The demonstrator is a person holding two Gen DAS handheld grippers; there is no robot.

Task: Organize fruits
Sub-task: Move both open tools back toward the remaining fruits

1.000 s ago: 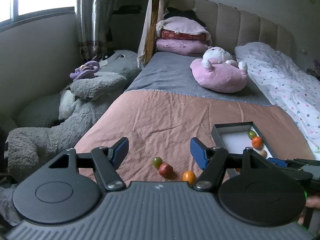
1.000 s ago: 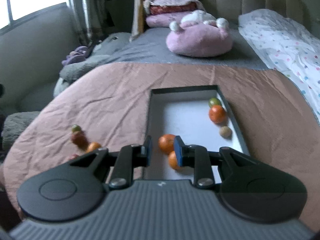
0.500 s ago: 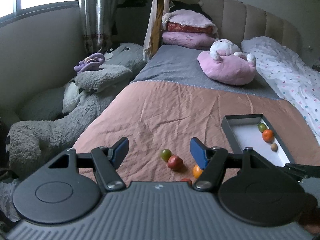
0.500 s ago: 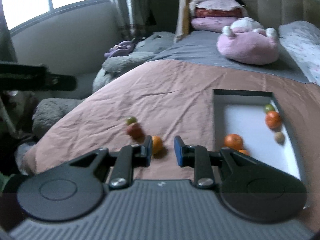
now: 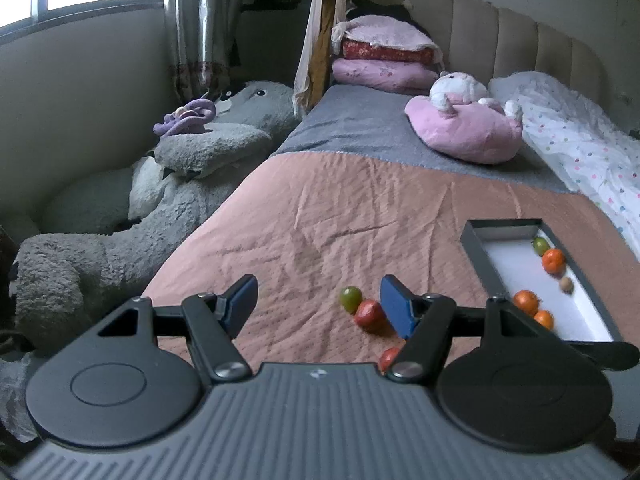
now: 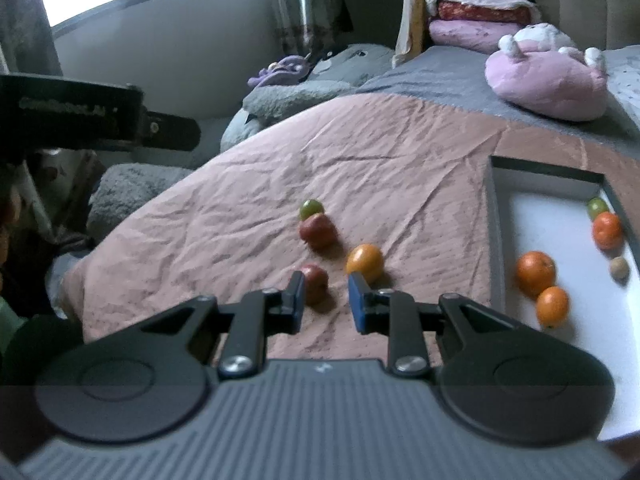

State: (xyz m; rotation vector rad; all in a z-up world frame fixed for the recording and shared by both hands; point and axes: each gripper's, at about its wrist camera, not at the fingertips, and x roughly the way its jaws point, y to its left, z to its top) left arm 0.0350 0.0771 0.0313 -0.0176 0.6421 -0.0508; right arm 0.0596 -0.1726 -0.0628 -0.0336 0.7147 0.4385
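Loose fruit lies on the pink bedspread: a green fruit [image 6: 311, 208], a red apple [image 6: 318, 232], an orange [image 6: 365, 262] and a small red fruit [image 6: 314, 282]. My right gripper [image 6: 328, 300] hangs just short of the small red fruit and the orange, its jaws nearly together with nothing between them. To the right, a dark box tray [image 6: 494, 240] holds three oranges, a green fruit and a small tan one. My left gripper [image 5: 318, 304] is open and empty above the bedspread. The green fruit [image 5: 351, 298] and red apple [image 5: 368, 313] lie just inside its right finger, and its right finger hides the orange.
A big grey plush toy [image 5: 120, 240] lies along the bed's left edge. A pink plush cushion [image 5: 468, 132] and stacked pillows [image 5: 384, 60] sit at the head end, and a dotted white quilt [image 5: 580, 140] lies at the right. The left gripper's body [image 6: 100, 120] shows at the right wrist view's upper left.
The right gripper swung left from over the tray to the loose fruit on the bedspread. The left gripper sank and shifted left, so the fruit now lies nearer its right finger.
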